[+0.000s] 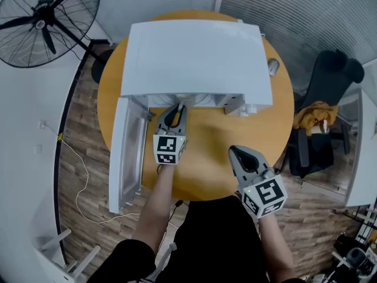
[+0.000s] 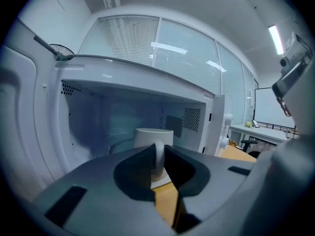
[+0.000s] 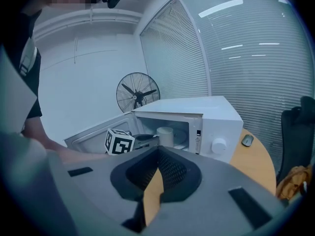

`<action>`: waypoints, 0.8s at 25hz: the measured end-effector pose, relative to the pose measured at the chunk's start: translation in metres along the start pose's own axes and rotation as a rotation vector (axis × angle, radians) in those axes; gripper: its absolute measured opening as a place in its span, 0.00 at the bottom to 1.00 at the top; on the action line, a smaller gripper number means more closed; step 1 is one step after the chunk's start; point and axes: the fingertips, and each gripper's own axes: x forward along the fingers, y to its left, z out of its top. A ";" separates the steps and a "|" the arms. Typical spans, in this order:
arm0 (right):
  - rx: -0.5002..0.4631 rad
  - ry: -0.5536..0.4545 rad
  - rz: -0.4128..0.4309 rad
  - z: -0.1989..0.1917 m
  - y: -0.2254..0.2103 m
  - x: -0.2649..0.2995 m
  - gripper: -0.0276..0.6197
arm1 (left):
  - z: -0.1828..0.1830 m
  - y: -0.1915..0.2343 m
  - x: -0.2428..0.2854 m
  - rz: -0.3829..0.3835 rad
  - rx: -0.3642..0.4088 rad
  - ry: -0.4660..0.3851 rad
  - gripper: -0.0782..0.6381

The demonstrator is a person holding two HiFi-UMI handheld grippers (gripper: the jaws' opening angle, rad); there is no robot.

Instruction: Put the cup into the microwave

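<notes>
My left gripper pinches the handle of the white mug inside the open microwave. The mug looks rigid, glossy and breakable. The jaws of my right gripper meet, empty.

My right claw is pinched closed on nothing, just bench behind it. Ahead, the cup is inside the open microwave.

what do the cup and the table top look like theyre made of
cup: probably glazed ceramic. It is plain white and opaque with a thick wall and a thick loop handle, though hard plastic can't be ruled out.
table: the round orange-yellow top is smooth and even with no grain showing, so likely laminate or painted board rather than bare wood.
</notes>
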 end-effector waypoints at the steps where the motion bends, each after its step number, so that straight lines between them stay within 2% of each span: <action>1: 0.001 0.000 0.001 0.000 0.000 0.001 0.06 | 0.001 0.001 0.002 0.001 0.001 -0.005 0.17; 7: 0.006 0.009 0.006 -0.003 0.002 0.003 0.06 | 0.001 0.006 0.017 0.007 -0.010 -0.021 0.17; 20: 0.015 0.025 -0.013 -0.013 -0.001 -0.004 0.06 | -0.001 0.018 0.056 0.021 0.035 -0.019 0.17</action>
